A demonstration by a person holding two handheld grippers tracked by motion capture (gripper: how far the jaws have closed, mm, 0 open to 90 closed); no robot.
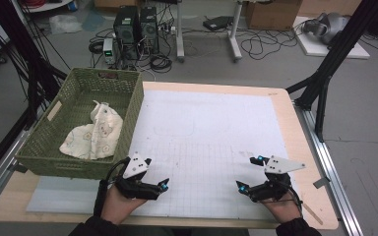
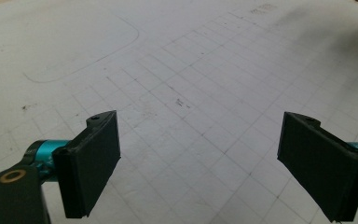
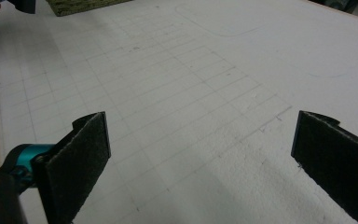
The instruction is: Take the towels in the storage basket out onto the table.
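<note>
A cream cloth with a faint printed pattern (image 1: 94, 132) lies crumpled in a green woven basket (image 1: 66, 164) at the left of the table. My left gripper (image 1: 156, 173) is held low near the table's front edge, just right of the basket's near corner, jaws open and empty. My right gripper (image 1: 251, 173) is held at the front right, also open and empty. In the left gripper view, the left gripper (image 2: 198, 163) has only the gridded white mat (image 2: 182, 74) between its jaws. The right gripper (image 3: 200, 163) likewise faces bare mat (image 3: 177, 93).
The white mat (image 1: 211, 128) covers most of the wooden table (image 1: 295, 132). The basket's corner (image 3: 74, 4) shows at the top left of the right gripper view. Computer towers (image 1: 137, 29), cables and black stand legs (image 1: 325, 78) are on the floor beyond the table.
</note>
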